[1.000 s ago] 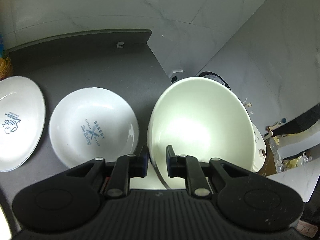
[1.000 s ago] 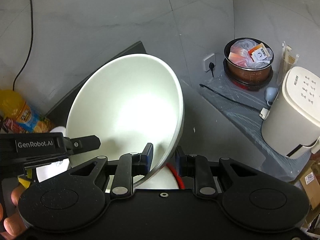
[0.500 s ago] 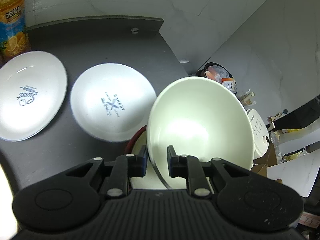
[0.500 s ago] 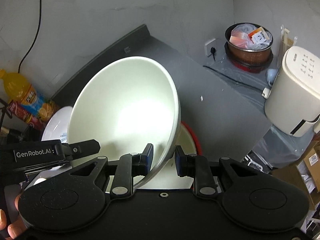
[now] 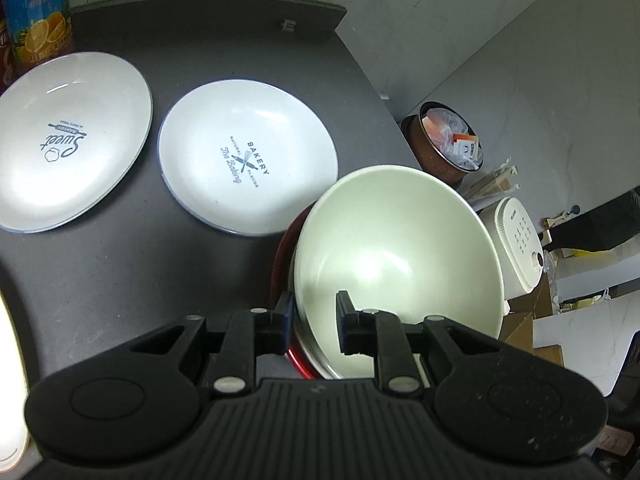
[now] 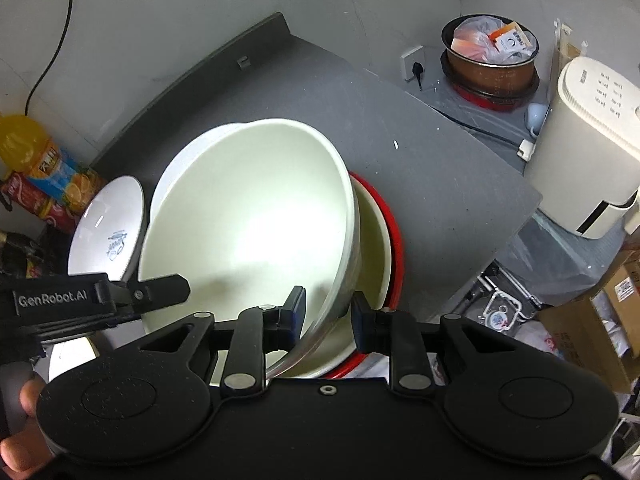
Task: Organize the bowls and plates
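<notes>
A large white bowl (image 5: 396,256) (image 6: 248,232) hangs tilted, its lower side resting inside a red-rimmed bowl (image 5: 280,264) (image 6: 394,240) near the dark table's right edge. My left gripper (image 5: 314,312) is shut on the white bowl's near rim, one finger inside and one outside. My right gripper (image 6: 326,312) is shut on the rim at the opposite side. The left gripper (image 6: 160,290) also shows in the right wrist view at the bowl's left rim. Two white printed plates, the "Bakery" plate (image 5: 248,156) and the "Sweet" plate (image 5: 68,140) (image 6: 108,228), lie flat to the left.
An orange juice bottle (image 5: 40,12) stands at the table's back left. Off the table's right edge (image 6: 500,184) are a cream appliance (image 6: 588,152), a pot filled with bags (image 6: 492,56) and cardboard boxes (image 6: 592,332). A hand (image 6: 20,400) holds the left gripper's handle.
Both grippers have carried the white bowl down from mid-air and lowered it into the red-rimmed bowl. The bowl has tipped from nearly upright toward flat.
</notes>
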Available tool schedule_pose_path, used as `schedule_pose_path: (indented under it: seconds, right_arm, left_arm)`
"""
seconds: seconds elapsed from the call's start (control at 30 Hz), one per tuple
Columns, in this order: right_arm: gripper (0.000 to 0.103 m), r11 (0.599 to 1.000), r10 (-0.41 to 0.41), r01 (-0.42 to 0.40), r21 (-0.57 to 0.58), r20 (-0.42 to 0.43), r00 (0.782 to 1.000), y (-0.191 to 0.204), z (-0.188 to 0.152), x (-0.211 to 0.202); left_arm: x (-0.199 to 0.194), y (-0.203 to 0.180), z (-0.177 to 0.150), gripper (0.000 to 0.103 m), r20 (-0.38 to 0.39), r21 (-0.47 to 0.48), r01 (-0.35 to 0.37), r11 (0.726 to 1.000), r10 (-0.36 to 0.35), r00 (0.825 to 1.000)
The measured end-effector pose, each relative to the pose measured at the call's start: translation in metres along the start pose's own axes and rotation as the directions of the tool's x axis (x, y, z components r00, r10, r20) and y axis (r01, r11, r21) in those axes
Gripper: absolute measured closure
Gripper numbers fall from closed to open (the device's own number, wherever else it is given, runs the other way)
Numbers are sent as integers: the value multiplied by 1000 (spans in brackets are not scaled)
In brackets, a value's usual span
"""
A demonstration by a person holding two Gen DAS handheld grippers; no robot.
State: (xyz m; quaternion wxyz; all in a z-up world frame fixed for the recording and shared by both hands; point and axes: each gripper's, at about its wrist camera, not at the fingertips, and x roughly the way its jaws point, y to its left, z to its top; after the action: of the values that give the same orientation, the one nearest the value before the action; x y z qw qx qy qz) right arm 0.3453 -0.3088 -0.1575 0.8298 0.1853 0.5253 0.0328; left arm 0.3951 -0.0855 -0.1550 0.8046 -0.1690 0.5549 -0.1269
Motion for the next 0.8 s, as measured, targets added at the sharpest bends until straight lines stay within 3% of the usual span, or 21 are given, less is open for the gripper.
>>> schedule_pose_path:
  seconds: [0.1, 0.33, 0.37, 0.5, 0.6, 0.67, 0.8]
  right_arm:
    - [74, 1000, -7, 7, -12, 6, 1000, 2, 2, -2]
    - [63, 1000, -16, 16, -23, 28, 999, 4, 4, -11]
    - [56, 999, -32, 33, -39, 35, 999, 7, 3, -13]
    - [53, 993, -64, 70, -93, 66, 996, 17, 1, -23]
    - [52, 994, -47, 54, -92, 75, 996, 18, 3, -30]
    - [46, 993, -44, 53, -102, 82, 996, 21, 4, -36]
    - [39, 994, -24, 35, -106, 101, 995, 24, 7, -45]
  left_arm:
    - [-2, -1, -1, 83, 6, 3, -3, 1000, 3, 1000]
    - [-13, -1, 4, 58, 23, -2, -17, 1000, 17, 1000]
    - [-15, -1, 5, 57, 29, 0, -16, 1000, 16, 999]
    - [-24, 1, 8, 53, 50, 4, -18, 1000, 18, 999]
    - [-31, 2, 10, 52, 63, 4, -18, 1000, 18, 998]
    - [-37, 3, 11, 51, 72, 10, -26, 1000, 25, 997]
    - [-52, 5, 9, 41, 106, -6, -80, 997, 80, 991]
